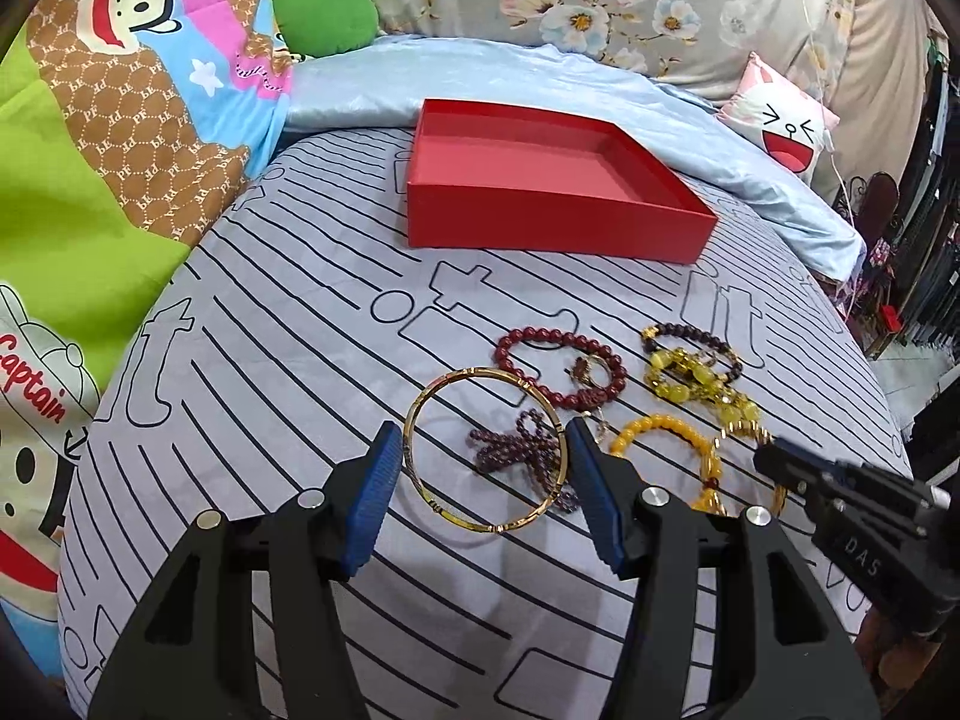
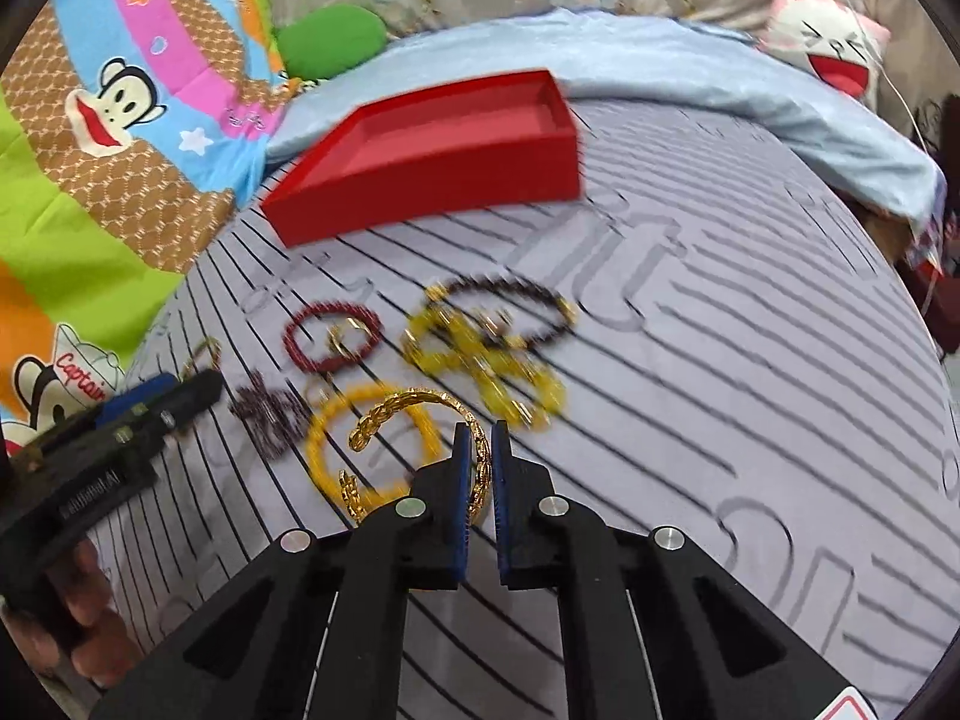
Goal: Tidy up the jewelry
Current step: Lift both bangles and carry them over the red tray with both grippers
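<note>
Our left hand-held gripper is spread wide around a plain gold bangle lying on the striped bed sheet; our right hand-held gripper is pinching a twisted gold cuff bracelet; the red bead bracelet and yellow bead bracelet lie just ahead; the red box sits farther ahead.

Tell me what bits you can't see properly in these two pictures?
- Gold cuff: right wrist view; the closed jaws of the right gripper cover the pinched stretch.
- Yellow bead bracelet: left wrist view; the right gripper's arm hides its lower end.
- Purple bead strand: right wrist view; motion blur smears the beads.
- Red box: both views; its near wall hides part of the floor.
</note>
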The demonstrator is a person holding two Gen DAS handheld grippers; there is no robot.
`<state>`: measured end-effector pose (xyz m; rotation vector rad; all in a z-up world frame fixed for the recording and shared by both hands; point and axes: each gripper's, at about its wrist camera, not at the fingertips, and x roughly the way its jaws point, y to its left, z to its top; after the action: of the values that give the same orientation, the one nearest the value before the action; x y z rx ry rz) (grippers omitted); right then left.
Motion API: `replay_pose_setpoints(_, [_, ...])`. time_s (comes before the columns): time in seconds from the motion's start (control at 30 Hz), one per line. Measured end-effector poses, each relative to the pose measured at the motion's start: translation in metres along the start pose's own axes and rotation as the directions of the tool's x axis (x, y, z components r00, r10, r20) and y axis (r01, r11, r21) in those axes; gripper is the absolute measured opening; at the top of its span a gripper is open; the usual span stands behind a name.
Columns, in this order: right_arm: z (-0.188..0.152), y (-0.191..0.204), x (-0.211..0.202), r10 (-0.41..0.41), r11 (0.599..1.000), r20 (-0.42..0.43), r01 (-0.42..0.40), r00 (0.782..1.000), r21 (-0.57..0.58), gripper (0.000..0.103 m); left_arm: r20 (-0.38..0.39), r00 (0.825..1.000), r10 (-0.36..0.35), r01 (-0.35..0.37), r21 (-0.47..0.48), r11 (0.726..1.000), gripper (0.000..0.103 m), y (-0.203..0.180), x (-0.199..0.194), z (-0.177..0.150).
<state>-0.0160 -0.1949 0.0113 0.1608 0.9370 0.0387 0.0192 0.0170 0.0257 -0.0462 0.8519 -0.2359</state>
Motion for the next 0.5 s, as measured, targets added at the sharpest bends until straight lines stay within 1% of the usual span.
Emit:
replay_pose_setpoints(0.1, [-0.013, -0.005, 0.001, 0.013, 1.0, -0.045, -0.013, 0.999, 0.01, 0.007, -0.005, 1.0, -0.007, 0.007, 0.013, 1.0, 0.054, -0.005, -0.002, -0.004])
replay_pose_setpoints(0.13, [-0.015, -0.005, -0.001, 0.012, 1.0, -0.037, -0.012, 0.999, 0.009, 0.008, -0.007, 1.0, -0.01, 0.01, 0.017, 1.0, 0.054, -0.007, -0.002, -0.005])
replay_pose_setpoints(0.17, [-0.016, -0.003, -0.003, 0.004, 1.0, -0.032, -0.004, 0.999, 0.002, 0.017, -0.007, 1.0, -0.012, 0.012, 0.022, 1.0, 0.054, -0.009, -0.002, -0.006])
replay_pose_setpoints(0.2, [-0.017, -0.001, -0.006, -0.003, 1.0, -0.02, 0.003, 1.0, -0.009, 0.036, -0.005, 1.0, -0.013, 0.013, 0.029, 0.999, 0.054, -0.012, -0.004, -0.007])
replay_pose_setpoints(0.23, [-0.017, 0.001, -0.01, -0.003, 1.0, -0.003, 0.003, 1.0, -0.015, 0.047, -0.002, 1.0, -0.013, 0.013, 0.034, 0.999, 0.054, -0.013, -0.005, -0.007])
replay_pose_setpoints(0.27, [-0.018, 0.004, -0.016, -0.001, 1.0, 0.019, 0.001, 1.0, -0.022, 0.062, 0.0, 1.0, -0.014, 0.014, 0.037, 0.999, 0.054, -0.014, -0.006, -0.007])
replay_pose_setpoints(0.3, [-0.018, 0.008, -0.021, 0.003, 0.999, 0.045, -0.001, 0.999, -0.039, 0.067, 0.003, 1.0, -0.013, 0.013, 0.038, 0.999, 0.054, -0.015, -0.008, -0.007])
replay_pose_setpoints(0.37, [-0.018, 0.015, -0.025, 0.005, 0.997, 0.058, -0.001, 0.998, -0.08, 0.069, 0.004, 1.0, -0.011, 0.011, 0.037, 0.999, 0.054, -0.014, -0.009, -0.007])
replay_pose_setpoints(0.5, [-0.022, 0.028, -0.017, 0.001, 0.99, 0.031, 0.004, 1.0, -0.144, 0.07, 0.002, 1.0, -0.007, 0.006, 0.032, 0.999, 0.054, -0.013, -0.008, -0.008])
